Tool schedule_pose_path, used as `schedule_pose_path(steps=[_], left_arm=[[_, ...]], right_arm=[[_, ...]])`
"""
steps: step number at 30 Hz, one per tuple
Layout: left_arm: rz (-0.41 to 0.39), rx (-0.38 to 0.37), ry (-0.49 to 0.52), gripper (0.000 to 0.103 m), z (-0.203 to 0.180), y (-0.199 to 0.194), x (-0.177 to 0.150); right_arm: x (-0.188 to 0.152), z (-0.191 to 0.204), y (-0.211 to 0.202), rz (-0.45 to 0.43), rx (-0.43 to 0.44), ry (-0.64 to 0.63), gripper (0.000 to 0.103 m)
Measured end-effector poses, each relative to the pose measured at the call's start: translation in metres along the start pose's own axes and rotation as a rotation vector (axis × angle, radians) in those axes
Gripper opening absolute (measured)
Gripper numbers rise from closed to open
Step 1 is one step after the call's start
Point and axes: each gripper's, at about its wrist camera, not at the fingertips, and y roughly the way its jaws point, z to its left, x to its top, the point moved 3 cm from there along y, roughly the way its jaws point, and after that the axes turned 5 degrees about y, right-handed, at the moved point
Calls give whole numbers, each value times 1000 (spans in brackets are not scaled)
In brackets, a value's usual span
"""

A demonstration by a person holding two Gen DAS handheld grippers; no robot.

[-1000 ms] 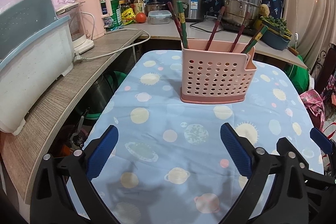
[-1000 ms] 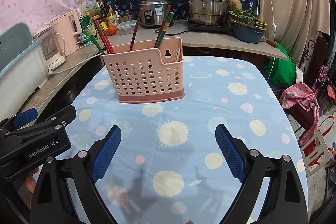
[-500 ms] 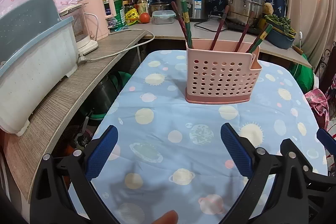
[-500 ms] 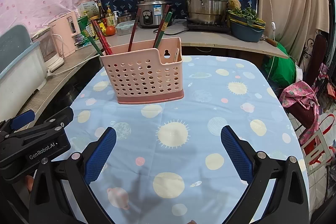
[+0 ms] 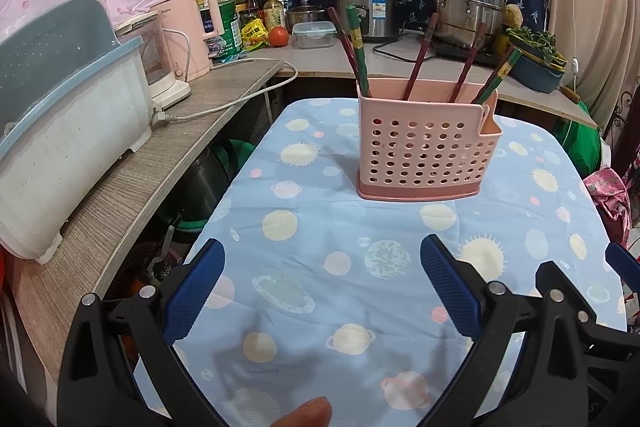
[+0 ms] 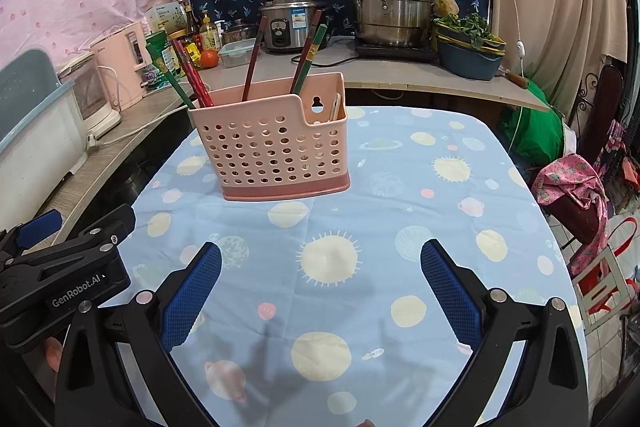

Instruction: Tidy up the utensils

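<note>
A pink perforated utensil holder [image 5: 427, 151] [image 6: 272, 143] stands upright on the blue planet-print tablecloth [image 5: 320, 227] [image 6: 360, 227]. Several red and green chopsticks [image 5: 357, 49] [image 6: 309, 51] lean out of its top; a pale utensil [image 6: 335, 107] sits in its small side compartment. My left gripper [image 5: 322, 287] is open, nothing between its blue pads, well short of the holder. My right gripper [image 6: 320, 291] is open and empty too. The left gripper's body [image 6: 64, 275] shows at the right wrist view's lower left.
A wooden counter [image 5: 120, 195] runs along the left with a white-and-blue dish rack [image 5: 60, 131], a pink kettle [image 5: 192, 31] and a white cord [image 5: 224, 107]. Behind stand a rice cooker [image 5: 370, 11], steel steamer [image 6: 390, 7], bottles and a vegetable tub [image 6: 468, 51]. A fingertip [image 5: 306, 413] shows below.
Both grippers have drawn back and shifted slightly from the holder, which now looks smaller and sits further right in the left wrist view. A fingertip has come into the left view's bottom edge.
</note>
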Motion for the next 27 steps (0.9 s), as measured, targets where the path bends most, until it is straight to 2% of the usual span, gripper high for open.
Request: schedule_pose_path(steps=[27], left_arm=[[13,14,1,94,1,2,7]], right_arm=[[9,1,5,8,-3,-12,96]])
